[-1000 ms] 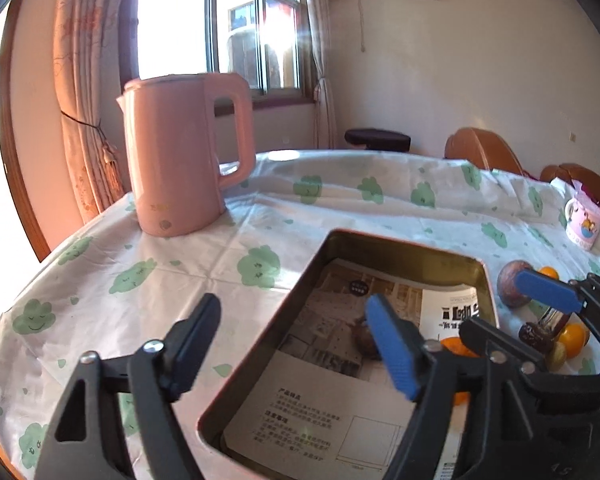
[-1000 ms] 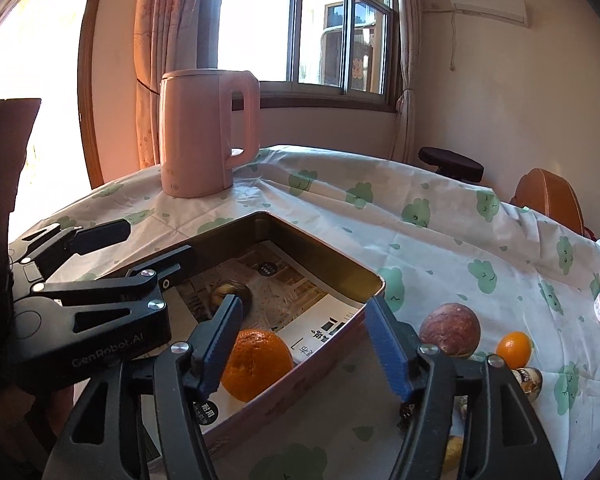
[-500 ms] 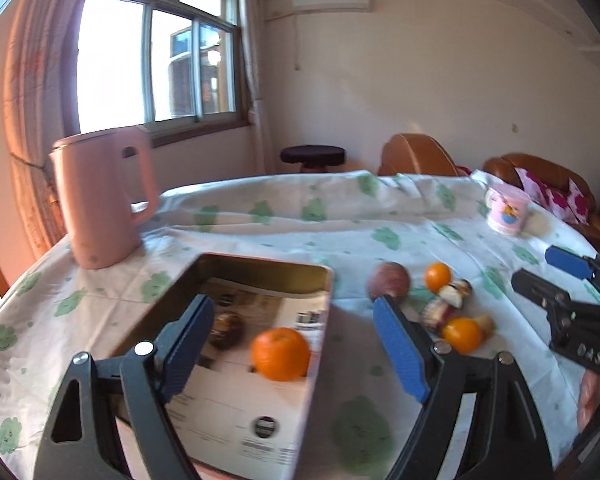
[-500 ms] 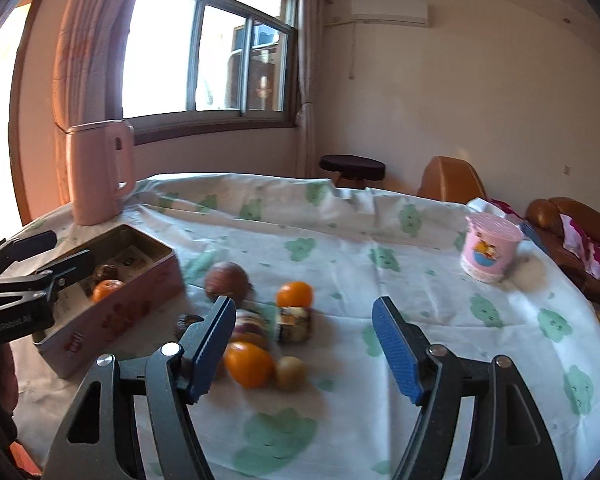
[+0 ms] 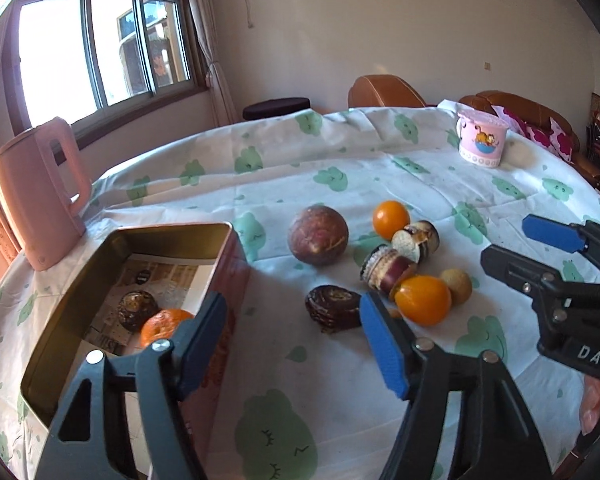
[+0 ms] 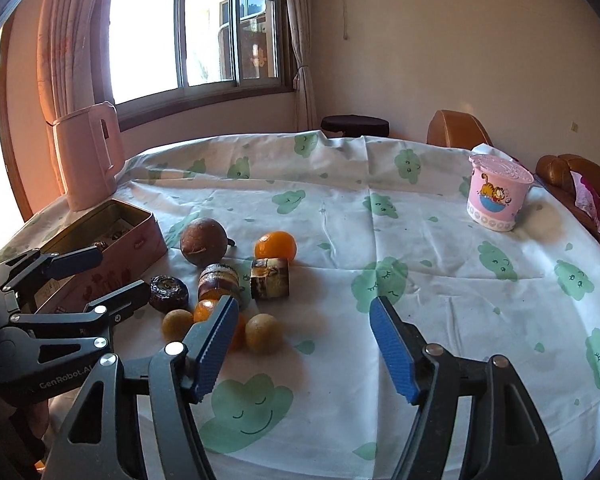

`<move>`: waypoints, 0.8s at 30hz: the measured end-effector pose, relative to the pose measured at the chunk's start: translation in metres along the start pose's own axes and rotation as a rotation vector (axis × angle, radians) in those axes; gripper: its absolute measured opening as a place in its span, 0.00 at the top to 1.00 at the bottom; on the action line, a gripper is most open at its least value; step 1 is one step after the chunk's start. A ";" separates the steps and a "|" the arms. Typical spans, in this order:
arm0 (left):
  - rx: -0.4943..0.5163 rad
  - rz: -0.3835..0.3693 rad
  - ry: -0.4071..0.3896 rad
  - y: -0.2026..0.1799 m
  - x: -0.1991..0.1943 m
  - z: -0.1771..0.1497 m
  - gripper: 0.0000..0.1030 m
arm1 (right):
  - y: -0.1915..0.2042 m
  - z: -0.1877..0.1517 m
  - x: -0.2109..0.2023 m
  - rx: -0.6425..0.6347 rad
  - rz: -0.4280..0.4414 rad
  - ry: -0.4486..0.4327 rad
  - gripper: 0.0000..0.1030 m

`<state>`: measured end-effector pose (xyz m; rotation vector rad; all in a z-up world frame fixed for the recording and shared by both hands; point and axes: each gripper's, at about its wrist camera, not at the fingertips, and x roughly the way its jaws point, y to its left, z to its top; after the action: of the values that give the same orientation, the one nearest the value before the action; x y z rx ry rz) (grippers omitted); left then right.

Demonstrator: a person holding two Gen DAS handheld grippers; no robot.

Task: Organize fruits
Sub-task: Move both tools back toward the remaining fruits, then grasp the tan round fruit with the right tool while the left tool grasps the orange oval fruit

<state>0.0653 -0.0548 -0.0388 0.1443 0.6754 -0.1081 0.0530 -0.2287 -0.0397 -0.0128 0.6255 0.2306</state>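
Both views have swung from the tin (image 5: 228, 240) to the loose fruit (image 5: 421, 300); left tongs (image 5: 296, 344) and right tongs (image 6: 300, 344), just narrowed, gape empty, so another pick seems due.

We see an orange (image 5: 162, 326) and a dark fruit (image 5: 136, 310) inside the tin (image 5: 172, 233) near the tablecloth's left edge; other fruits (image 5: 421, 299) cluster mid-cloth, beside it.

Home dining room (sofa (image 5: 515, 110), tablecloth (image 6: 379, 240))
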 end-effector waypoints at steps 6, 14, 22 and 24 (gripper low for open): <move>0.018 -0.035 -0.018 -0.009 -0.004 0.000 0.32 | -0.004 -0.004 0.025 0.013 0.084 0.129 0.42; 0.045 -0.069 -0.015 -0.018 -0.002 0.004 0.32 | -0.004 -0.008 0.043 0.024 0.138 0.226 0.50; 0.060 -0.102 -0.007 -0.026 -0.001 0.004 0.32 | -0.003 -0.005 0.038 0.012 0.145 0.200 0.74; 0.057 -0.118 0.002 -0.028 0.001 0.005 0.33 | -0.003 -0.004 0.036 0.004 0.135 0.189 0.76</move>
<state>0.0654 -0.0831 -0.0386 0.1596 0.6834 -0.2410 0.0797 -0.2242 -0.0640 0.0119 0.8160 0.3620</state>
